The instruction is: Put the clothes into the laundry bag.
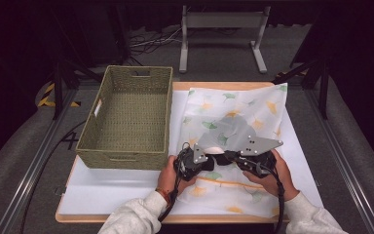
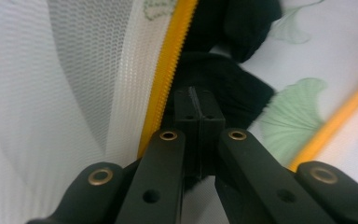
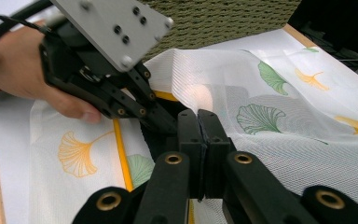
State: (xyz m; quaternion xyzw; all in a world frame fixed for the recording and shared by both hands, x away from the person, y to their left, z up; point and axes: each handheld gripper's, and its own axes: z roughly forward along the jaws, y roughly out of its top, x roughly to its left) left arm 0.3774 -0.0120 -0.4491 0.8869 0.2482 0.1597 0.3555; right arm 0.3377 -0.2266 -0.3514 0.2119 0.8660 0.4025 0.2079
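Note:
A white mesh bag printed with green and orange leaves lies on a white board, with a yellow zipper along its near edge. My left gripper and right gripper meet tip to tip over the bag's near middle, where the mesh is tented up. In the left gripper view, my left gripper has its jaws pressed together right beside the zipper. In the right gripper view, my right gripper is shut too, just in front of the left gripper. I cannot tell whether either pinches mesh.
A woven green basket stands empty on the board's left side, close to the left hand. The wooden board edge runs along the front. A metal stand sits on the floor beyond the table.

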